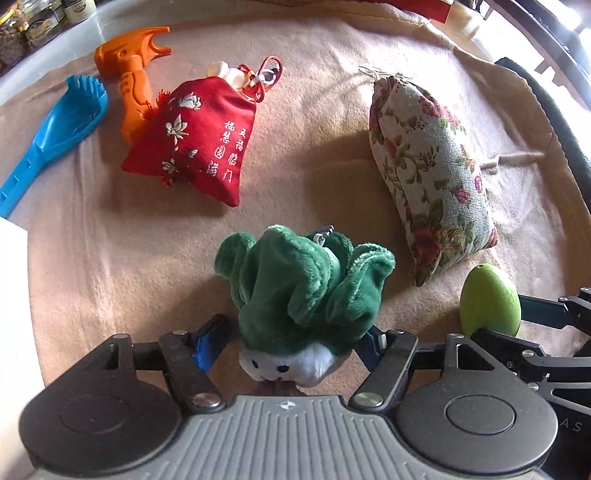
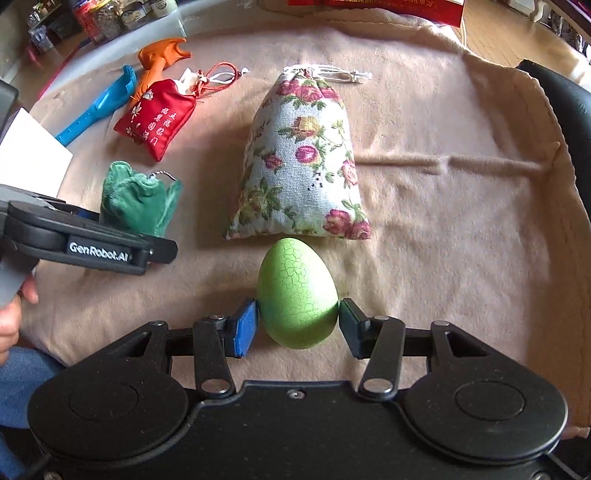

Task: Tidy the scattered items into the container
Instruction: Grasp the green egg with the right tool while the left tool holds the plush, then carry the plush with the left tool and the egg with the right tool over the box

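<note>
My left gripper [image 1: 295,341] is shut on a green plush cabbage toy [image 1: 306,288] with a white face; it also shows in the right wrist view [image 2: 138,206]. My right gripper [image 2: 297,325] is shut on a green crackled egg [image 2: 297,295], which also shows at the right of the left wrist view [image 1: 489,304]. A floral drawstring pouch [image 2: 299,158] lies just beyond the egg. A red embroidered pouch [image 1: 192,136], an orange toy drill [image 1: 129,70] and a blue toy scoop [image 1: 55,125] lie at the far left.
Everything lies on a beige blanket [image 2: 461,221]. A white sheet or box edge [image 2: 29,155] sits at the left. Jars [image 2: 107,14] stand beyond the blanket at the back left. A black chair edge [image 2: 561,96] is at the right. A red box [image 2: 369,7] is at the back.
</note>
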The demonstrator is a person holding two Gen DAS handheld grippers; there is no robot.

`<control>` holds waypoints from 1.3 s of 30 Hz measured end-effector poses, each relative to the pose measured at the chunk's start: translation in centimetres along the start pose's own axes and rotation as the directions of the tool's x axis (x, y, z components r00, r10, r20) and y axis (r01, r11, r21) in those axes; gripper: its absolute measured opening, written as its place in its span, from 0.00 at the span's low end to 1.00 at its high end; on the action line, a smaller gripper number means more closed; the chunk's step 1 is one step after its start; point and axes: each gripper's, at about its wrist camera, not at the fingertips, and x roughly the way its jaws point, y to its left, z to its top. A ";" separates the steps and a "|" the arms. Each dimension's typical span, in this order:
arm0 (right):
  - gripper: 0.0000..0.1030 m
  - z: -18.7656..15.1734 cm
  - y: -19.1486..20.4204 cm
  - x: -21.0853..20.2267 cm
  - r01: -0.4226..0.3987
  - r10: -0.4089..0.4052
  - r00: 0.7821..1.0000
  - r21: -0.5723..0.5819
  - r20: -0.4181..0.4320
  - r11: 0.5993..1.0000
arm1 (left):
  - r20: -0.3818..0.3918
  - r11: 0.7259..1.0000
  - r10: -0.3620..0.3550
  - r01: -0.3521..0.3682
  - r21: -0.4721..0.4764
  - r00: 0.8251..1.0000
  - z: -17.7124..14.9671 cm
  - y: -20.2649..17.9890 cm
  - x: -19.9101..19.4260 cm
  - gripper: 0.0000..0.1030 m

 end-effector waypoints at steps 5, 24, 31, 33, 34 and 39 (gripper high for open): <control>0.49 0.1 0.1 0.8 -0.007 0.007 1.000 0.016 0.004 1.000 | 0.007 1.000 0.006 -0.006 0.011 1.000 0.2 -0.2 0.2 0.73; 0.49 -1.1 0.1 1.5 -0.036 0.034 0.999 0.079 0.018 0.996 | 0.014 0.997 0.047 -0.048 0.064 0.999 0.1 -0.8 -0.4 0.51; 0.49 -1.3 0.4 0.2 -0.044 0.041 0.998 0.084 0.043 0.995 | 0.036 0.997 0.054 -0.056 0.061 0.998 0.2 -0.4 -2.2 0.51; 0.49 -1.2 0.6 -0.3 -0.050 0.045 0.998 0.081 0.053 0.996 | 0.049 0.996 0.055 -0.058 0.062 0.997 0.3 -0.4 -3.1 0.51; 0.49 -1.1 0.7 -0.7 -0.054 0.049 0.997 0.078 0.058 0.996 | 0.056 0.996 0.057 -0.060 0.062 0.997 0.3 -0.4 -3.6 0.51; 0.49 -0.4 1.6 -2.6 -0.065 0.061 0.994 0.045 0.093 0.997 | 0.088 0.992 0.081 -0.089 0.090 0.993 0.0 -0.4 -6.2 0.51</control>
